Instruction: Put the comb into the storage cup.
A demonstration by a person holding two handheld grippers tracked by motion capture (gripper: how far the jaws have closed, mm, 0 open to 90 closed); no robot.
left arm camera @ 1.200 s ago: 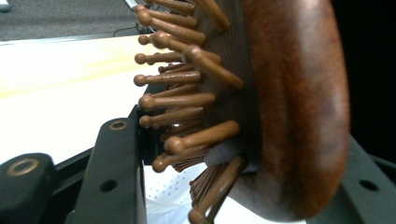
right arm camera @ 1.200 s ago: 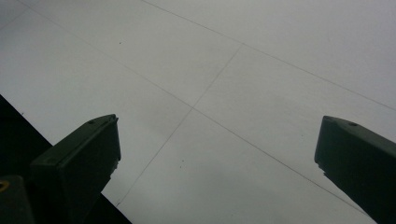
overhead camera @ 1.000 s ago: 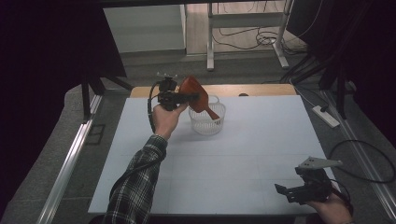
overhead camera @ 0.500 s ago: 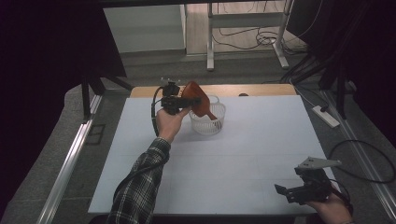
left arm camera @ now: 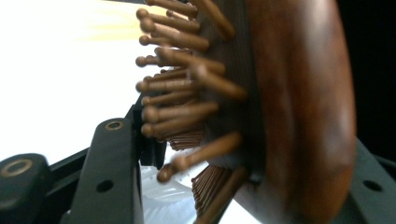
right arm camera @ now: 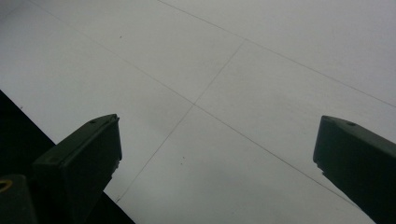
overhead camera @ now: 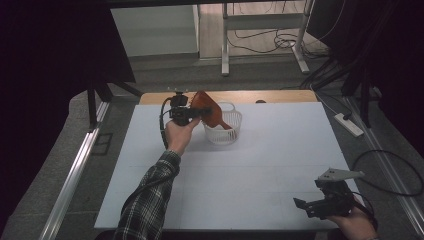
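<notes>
A brown wooden hairbrush [overhead camera: 212, 114] with ball-tipped bristles is tilted over a white mesh basket [overhead camera: 231, 134] at the table's far middle, its lower end inside the rim. My left gripper [overhead camera: 200, 113] holds the brush head from the left. In the left gripper view the bristles [left arm camera: 187, 112] press against one jaw and the smooth back [left arm camera: 303, 107] rests on the other. These jaws have just been opening slightly, with the brush still between them. My right gripper [overhead camera: 306, 207] rests at the front right corner, open over bare white table [right arm camera: 224, 84].
The white table [overhead camera: 280, 150] has a wooden strip [overhead camera: 280, 96] along its far edge. A power strip [overhead camera: 348, 125] lies on the floor at the right, and cables and metal stand legs [overhead camera: 225, 55] are beyond the table. An aluminium rail [overhead camera: 75, 175] runs along the left.
My left hand has lowered the hairbrush, whose lower end now dips into the basket. The right gripper has stayed in place.
</notes>
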